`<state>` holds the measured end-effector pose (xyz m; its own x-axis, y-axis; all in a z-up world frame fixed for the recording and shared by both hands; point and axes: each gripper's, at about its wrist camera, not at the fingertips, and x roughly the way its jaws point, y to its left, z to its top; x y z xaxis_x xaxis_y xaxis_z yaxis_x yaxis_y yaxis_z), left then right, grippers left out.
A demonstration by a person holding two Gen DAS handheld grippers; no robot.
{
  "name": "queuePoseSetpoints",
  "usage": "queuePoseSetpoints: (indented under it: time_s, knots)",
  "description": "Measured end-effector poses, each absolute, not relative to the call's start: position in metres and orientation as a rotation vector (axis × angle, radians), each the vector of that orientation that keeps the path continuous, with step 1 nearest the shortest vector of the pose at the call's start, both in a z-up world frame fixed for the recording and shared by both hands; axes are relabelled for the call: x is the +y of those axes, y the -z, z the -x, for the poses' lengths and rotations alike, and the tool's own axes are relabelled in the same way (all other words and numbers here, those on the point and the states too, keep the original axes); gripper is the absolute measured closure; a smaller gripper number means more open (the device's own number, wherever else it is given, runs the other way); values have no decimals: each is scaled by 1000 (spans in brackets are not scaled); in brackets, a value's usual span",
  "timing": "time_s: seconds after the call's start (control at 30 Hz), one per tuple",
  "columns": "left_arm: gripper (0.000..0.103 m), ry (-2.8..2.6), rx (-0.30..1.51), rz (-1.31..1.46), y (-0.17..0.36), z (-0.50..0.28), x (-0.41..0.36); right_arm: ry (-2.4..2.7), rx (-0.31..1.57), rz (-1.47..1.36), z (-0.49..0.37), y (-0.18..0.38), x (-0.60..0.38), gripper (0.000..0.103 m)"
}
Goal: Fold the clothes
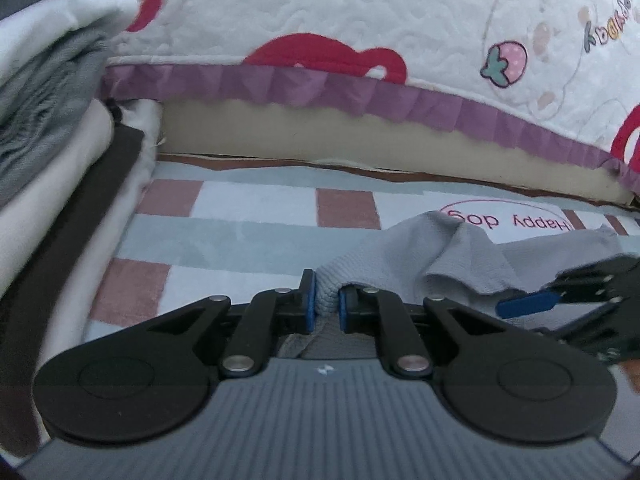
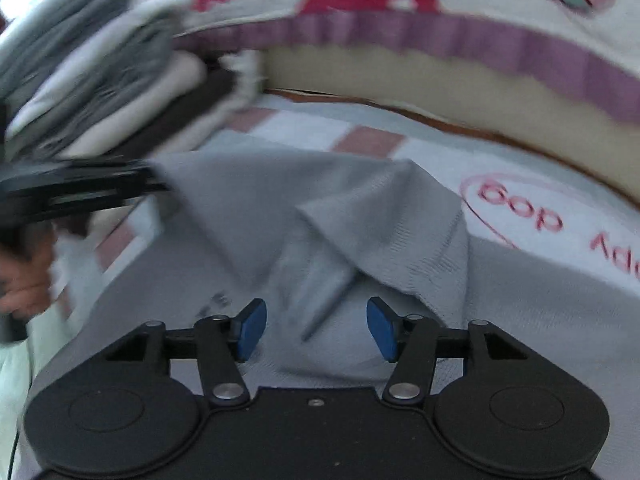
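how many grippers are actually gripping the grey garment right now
1. The left gripper has its jaws shut on a bunched edge of the grey garment. The right gripper hovers over the cloth, jaws open, holding nothing.

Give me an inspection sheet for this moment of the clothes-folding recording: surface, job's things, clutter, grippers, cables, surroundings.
Surface: checked mat in pale blue, white and dusty pink, with a "Happy dog" print at its far right.
Job's things: grey knit garment, rumpled and partly folded over itself on the mat; stack of folded clothes at the left.
Clutter: nothing seen.
Grippers: left gripper shut on an edge of the grey knit garment; right gripper open above the garment, holding nothing.
Cables: a thin dark line at the right wrist view's lower left edge, too unclear to name.
Surroundings: quilted cover with red shapes, a strawberry and a purple frill, hanging over a beige edge behind the mat.
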<state>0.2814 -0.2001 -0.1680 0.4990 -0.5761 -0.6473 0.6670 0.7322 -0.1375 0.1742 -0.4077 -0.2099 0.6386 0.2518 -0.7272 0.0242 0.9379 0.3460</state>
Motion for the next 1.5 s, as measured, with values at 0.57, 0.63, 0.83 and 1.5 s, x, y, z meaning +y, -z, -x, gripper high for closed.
queuePoseSetpoints:
  time_s: [0.57,0.63,0.83,1.5]
  knots:
    - [80,694,764,-71,182,-303,-191,58,465,-631,-238,169,-509,97]
    - [71,665,768,-78,184,-303,-183,141,465,-486,-245,154,-514,90]
    - [61,654,845,-19,193,-289,-148,346,579,-50,-245,157,-506,35]
    - [86,832,1002,96,197,-129,-75,-361,869,-493,-171,171,-354,35]
